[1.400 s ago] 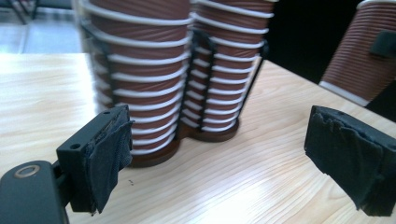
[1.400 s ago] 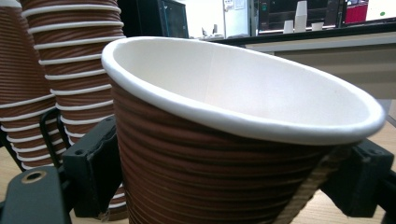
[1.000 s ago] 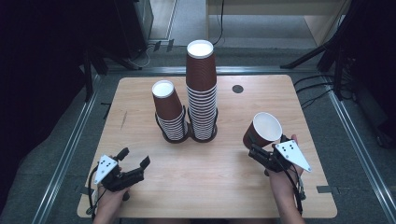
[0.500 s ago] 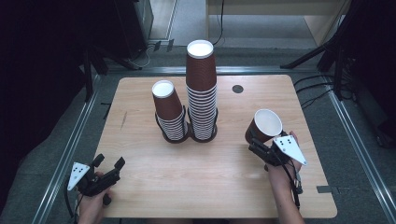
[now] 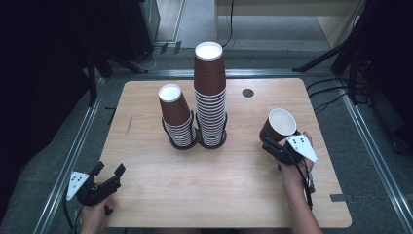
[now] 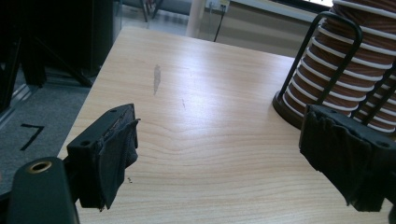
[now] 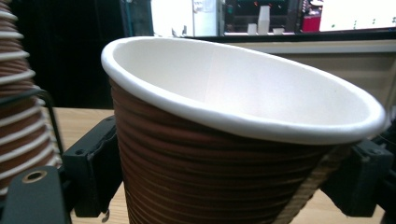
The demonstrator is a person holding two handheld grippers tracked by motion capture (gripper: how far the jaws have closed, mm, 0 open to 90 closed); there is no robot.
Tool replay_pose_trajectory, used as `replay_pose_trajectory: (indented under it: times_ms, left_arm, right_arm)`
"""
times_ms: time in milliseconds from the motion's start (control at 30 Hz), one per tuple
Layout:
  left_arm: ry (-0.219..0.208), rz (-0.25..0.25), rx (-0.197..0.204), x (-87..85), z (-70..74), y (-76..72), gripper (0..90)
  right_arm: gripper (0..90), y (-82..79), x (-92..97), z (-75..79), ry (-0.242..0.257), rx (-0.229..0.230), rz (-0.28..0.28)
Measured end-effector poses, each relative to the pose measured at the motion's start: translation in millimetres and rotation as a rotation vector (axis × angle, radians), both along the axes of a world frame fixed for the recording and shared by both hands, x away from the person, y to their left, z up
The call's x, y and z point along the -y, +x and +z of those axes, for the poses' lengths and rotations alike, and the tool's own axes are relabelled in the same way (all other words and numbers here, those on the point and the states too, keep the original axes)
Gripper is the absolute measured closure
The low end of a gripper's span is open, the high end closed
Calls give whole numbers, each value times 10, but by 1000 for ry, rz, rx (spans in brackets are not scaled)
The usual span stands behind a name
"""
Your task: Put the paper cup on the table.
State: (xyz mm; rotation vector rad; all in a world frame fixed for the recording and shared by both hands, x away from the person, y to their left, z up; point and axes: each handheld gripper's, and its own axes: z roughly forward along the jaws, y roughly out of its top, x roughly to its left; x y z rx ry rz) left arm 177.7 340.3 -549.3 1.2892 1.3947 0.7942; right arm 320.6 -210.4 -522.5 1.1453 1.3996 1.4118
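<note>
My right gripper (image 5: 272, 145) is shut on a brown ribbed paper cup (image 5: 279, 125) with a white inside, held tilted over the table's right side. In the right gripper view the cup (image 7: 224, 154) sits between the two black jaws. Two stacks of the same cups stand mid-table in black wire holders: a short one (image 5: 176, 117) and a tall one (image 5: 210, 92). My left gripper (image 5: 108, 171) hovers at the near left corner. Its jaws have just been closing but stand open with nothing between them. In the left gripper view it (image 6: 229, 163) faces the short stack (image 6: 345, 60).
The wooden table (image 5: 234, 195) has a round dark cable hole (image 5: 248, 92) at the back right. Metal rails run along both sides on the grey floor. Dark stands and cables lie beyond the far edge.
My left gripper has slid left to the near left corner and its jaws have narrowed. My right gripper has carried the cup slightly farther over the table.
</note>
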Motion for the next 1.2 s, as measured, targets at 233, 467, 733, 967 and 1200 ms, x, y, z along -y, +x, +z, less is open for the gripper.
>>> replay_pose_trajectory:
  times_ms: [233, 467, 733, 967, 1200]
  left_arm:
    - [24, -36, -41, 35, -9, 33, 32]
    - [57, -36, -54, 68, -12, 38, 13]
    - [63, -33, -57, 84, -16, 47, 13]
    - [60, -36, -59, 78, -19, 50, 14]
    - [56, -39, -63, 74, -20, 50, 13]
  right_arm:
    - [125, 102, 66, -13, -28, -22, -44]
    - [123, 164, 86, -50, -51, -44, -79]
    - [122, 193, 61, -95, -80, -66, -82]
    - [122, 212, 54, -117, -85, -81, -86]
    - [121, 244, 48, -111, -112, -102, -92]
